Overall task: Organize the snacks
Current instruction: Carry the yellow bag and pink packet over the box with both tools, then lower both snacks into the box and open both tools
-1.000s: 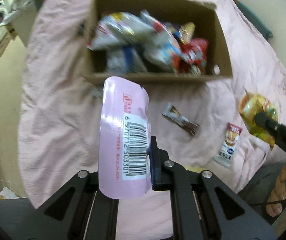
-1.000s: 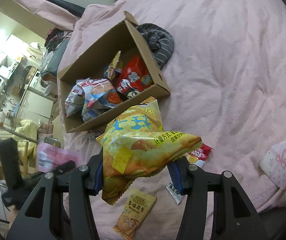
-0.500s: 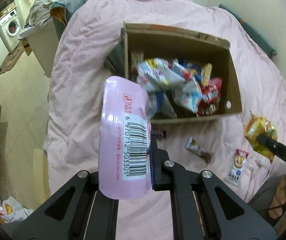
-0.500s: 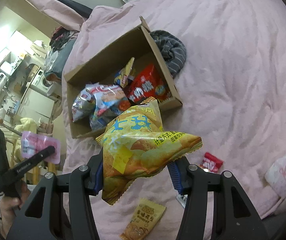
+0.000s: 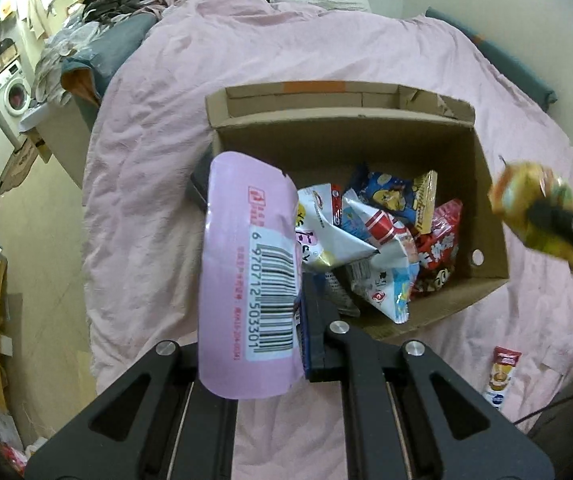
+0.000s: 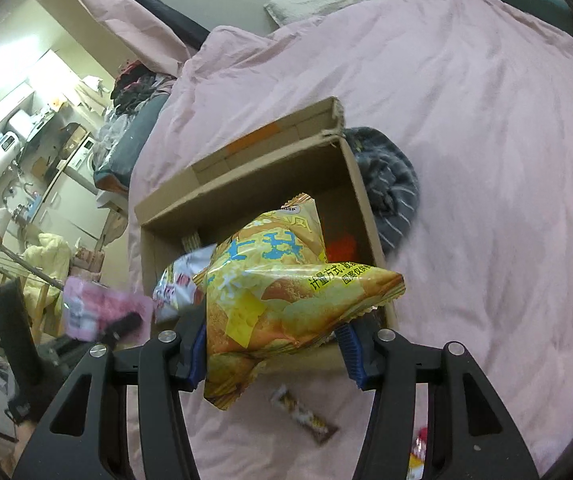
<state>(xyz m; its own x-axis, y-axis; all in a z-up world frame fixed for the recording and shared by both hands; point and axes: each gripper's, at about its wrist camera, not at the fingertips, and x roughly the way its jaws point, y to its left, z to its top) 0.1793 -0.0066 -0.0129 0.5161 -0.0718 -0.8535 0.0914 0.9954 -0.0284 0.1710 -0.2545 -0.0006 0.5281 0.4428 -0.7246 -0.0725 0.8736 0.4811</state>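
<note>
Cardboard box nearer; claws pinch glossy crinkled packets.

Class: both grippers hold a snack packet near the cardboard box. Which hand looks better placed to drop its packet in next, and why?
Probably the right. In its wrist view, the yellow chip bag held by the right gripper overlaps the cardboard box opening. The left gripper holds its pink packet nearer the box's left wall.
</note>
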